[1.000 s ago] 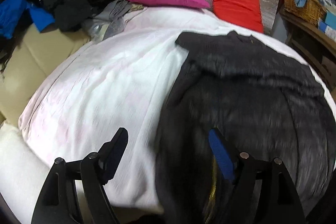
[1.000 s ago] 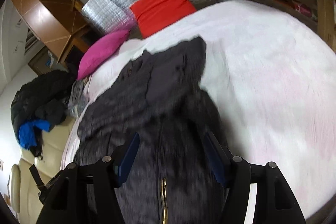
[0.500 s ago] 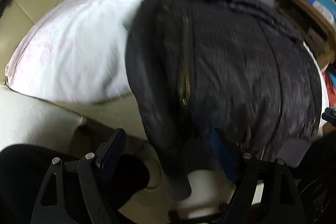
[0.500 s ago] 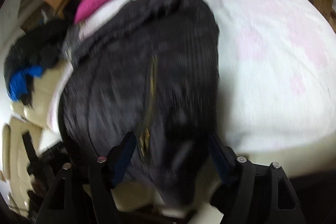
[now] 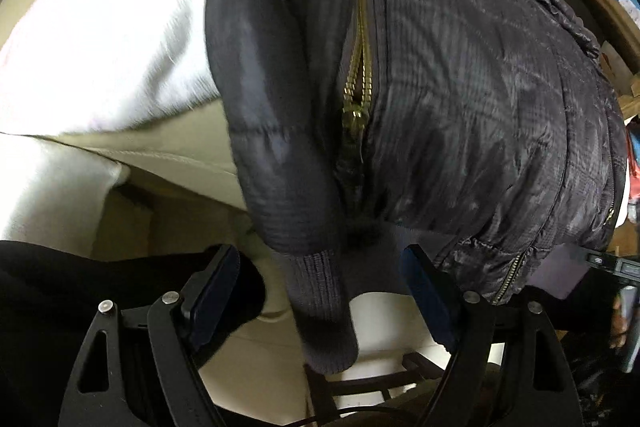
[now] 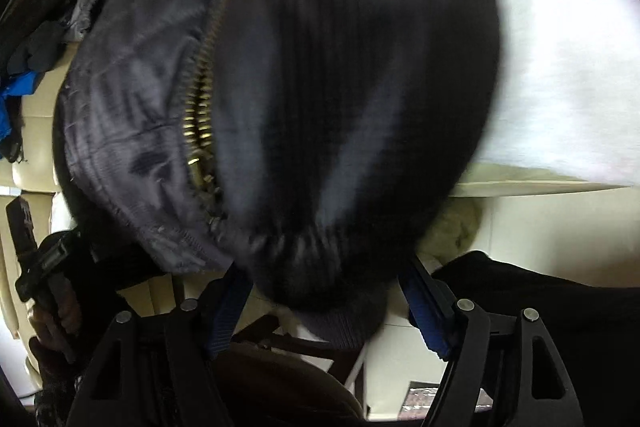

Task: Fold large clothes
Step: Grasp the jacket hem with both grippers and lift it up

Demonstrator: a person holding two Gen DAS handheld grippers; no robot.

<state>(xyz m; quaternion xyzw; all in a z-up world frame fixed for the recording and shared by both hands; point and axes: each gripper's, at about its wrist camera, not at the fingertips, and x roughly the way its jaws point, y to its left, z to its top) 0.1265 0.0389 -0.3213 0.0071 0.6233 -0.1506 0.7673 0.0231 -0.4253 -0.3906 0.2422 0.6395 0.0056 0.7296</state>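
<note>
Jacket [image 5: 460, 87] is lying on the white sheet [image 5: 100, 27], its hem and left cuff [image 5: 324, 307] hanging over the near edge, and the left gripper [image 5: 320, 291] is hovering spread around that cuff without pinching. The right gripper [image 6: 328, 303] is opening, the other cuff [image 6: 340, 323] dangling loose between its jaws; I'd bite each cuff deep on the ribbing before lifting. No readable labels.
</note>
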